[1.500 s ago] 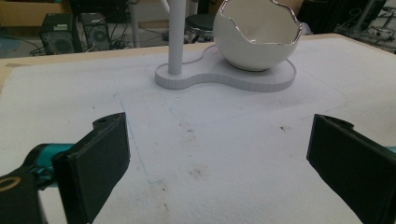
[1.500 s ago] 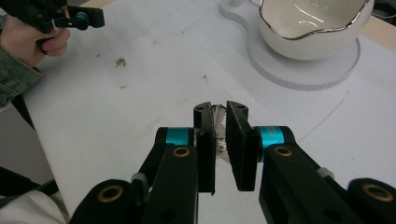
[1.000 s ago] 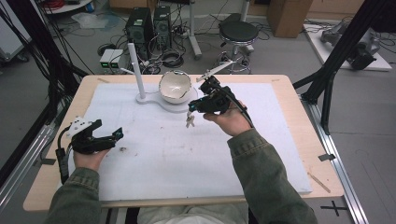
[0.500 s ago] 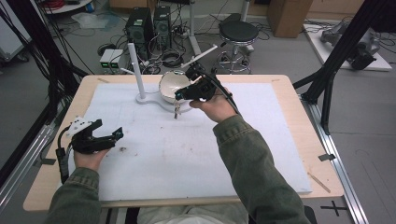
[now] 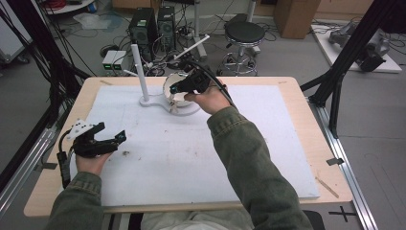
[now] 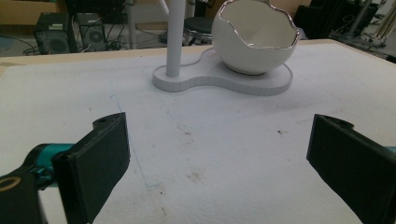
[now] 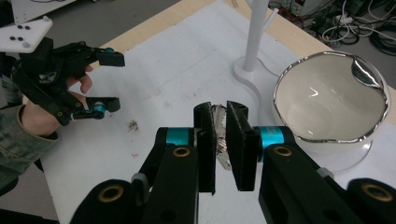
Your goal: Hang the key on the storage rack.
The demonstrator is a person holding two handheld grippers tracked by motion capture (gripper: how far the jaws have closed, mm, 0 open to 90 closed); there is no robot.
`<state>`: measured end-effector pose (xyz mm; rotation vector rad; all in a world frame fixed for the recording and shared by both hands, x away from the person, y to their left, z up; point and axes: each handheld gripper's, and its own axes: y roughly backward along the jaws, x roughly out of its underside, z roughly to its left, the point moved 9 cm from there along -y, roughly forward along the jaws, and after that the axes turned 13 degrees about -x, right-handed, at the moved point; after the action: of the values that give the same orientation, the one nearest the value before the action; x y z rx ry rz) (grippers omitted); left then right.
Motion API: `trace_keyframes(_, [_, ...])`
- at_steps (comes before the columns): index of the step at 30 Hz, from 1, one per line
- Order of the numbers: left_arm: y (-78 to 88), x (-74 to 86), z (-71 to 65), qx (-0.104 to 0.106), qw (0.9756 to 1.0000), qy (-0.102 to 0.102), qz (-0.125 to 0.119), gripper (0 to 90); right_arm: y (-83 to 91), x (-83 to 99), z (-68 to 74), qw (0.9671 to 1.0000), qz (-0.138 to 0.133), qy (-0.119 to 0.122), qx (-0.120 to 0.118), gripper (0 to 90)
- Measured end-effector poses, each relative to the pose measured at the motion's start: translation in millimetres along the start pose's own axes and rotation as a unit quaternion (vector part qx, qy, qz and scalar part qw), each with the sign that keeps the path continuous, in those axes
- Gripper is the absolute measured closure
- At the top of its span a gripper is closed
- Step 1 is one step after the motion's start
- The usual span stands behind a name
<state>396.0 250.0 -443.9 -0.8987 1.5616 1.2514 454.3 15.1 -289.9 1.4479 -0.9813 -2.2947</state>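
My right gripper (image 7: 221,109) is shut on a small bunch of metal keys (image 7: 223,156), which hang between its pads. In the high view it (image 5: 178,89) hovers at the near rim of a white egg-shaped bowl (image 5: 168,85) with a silver edge. The bowl (image 7: 327,102) rests on a white stand base (image 5: 158,103) beside an upright white post (image 5: 139,72). My left gripper (image 5: 117,139) rests low at the mat's left side, jaws wide open (image 6: 219,163) with nothing between them, facing the bowl (image 6: 254,39) and the stand base (image 6: 219,79).
A white mat (image 5: 191,158) covers most of the wooden table (image 5: 316,124) and carries a few small brown stains (image 5: 126,153). A thin white arm (image 5: 194,47) sticks out behind the bowl. Computers, cables and a stool stand on the floor beyond the far edge.
My right gripper has carried the keys left and slightly up, from right of the bowl to its near rim. My left gripper has stayed put.
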Motion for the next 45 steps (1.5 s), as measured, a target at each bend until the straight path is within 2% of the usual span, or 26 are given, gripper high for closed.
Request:
trace_keyframes(3, [-0.3, 0.1, -0.4, 0.0, 1.0, 0.002, 0.001, 6.4, -1.4, -5.4, -0.5, 1.0, 0.0, 0.005, 0.002, 82.5])
trace_keyframes(8, [-0.4, -0.7, 0.2, 0.001, 1.0, 0.004, -0.003, 6.5, -6.9, -18.3, -2.4, 0.9999, -0.003, 0.004, -0.009, 82.5])
trace_keyframes(9, [-0.5, -1.1, 0.4, 0.001, 1.0, 0.007, -0.004, 6.5, -9.5, -25.4, -3.6, 0.9999, -0.007, 0.003, -0.009, 82.5])
trace_keyframes(12, [-0.6, -1.5, 1.3, 0.0, 1.0, 0.009, -0.004, 6.4, -12.0, -31.8, -4.0, 0.9999, -0.009, 0.004, -0.009, 82.5])
trace_keyframes(13, [-0.4, -1.5, 1.7, 0.002, 1.0, 0.008, -0.004, 6.4, -15.3, -39.2, -3.1, 0.9998, -0.007, 0.004, -0.016, 82.5])
trace_keyframes(17, [-0.9, -1.8, 2.6, 0.0, 0.9999, 0.011, -0.005, 6.4, -21.0, -51.4, -2.5, 0.9998, 0.002, 0.011, -0.014, 82.5])
trace_keyframes(18, [-0.9, -1.9, 2.7, 0.0, 0.9999, 0.012, -0.005, 6.4, -25.3, -61.0, -3.3, 0.9998, 0.004, 0.016, -0.011, 82.5])
trace_keyframes(21, [-1.2, -1.7, 3.0, 0.0, 0.9999, 0.014, -0.005, 6.5, -28.7, -67.6, -3.5, 0.9998, 0.002, 0.014, -0.014, 82.5])
trace_keyframes(24, [-2.5, -0.6, 3.8, 0.001, 0.9999, 0.011, -0.002, 6.4, -40.5, -78.1, -1.9, 0.9997, 0.005, 0.013, -0.019, 82.5])
trace_keyframes(27, [-2.6, -1.0, 3.8, 0.001, 0.9999, 0.012, -0.003, 6.4, -46.6, -82.6, -0.9, 0.9996, 0.009, 0.015, -0.021, 82.5])
trace_keyframes(31, [-2.9, -1.1, 3.8, 0.001, 0.9999, 0.016, -0.003, 6.4, -63.0, -98.5, -1.2, 0.9994, 0.015, 0.015, -0.027, 82.5])
trace_keyframes(38, [-4.8, -0.6, 5.1, 0.003, 0.9998, 0.022, -0.001, 6.4, -77.8, -114.1, -7.1, 0.9996, 0.018, 0.015, -0.018, 82.5])
trace_keyframes(42, [-5.1, -0.9, 5.3, 0.004, 0.9998, 0.021, -0.002, 6.5, -78.0, -122.3, -17.4, 0.9999, 0.007, 0.002, -0.009, 82.5])
trace_keyframes(45, [-5.5, -0.6, 6.4, 0.002, 0.9998, 0.021, 0.0, 6.5, -76.9, -126.4, -22.2, 1.0, 0.003, 0.001, -0.004, 82.5])
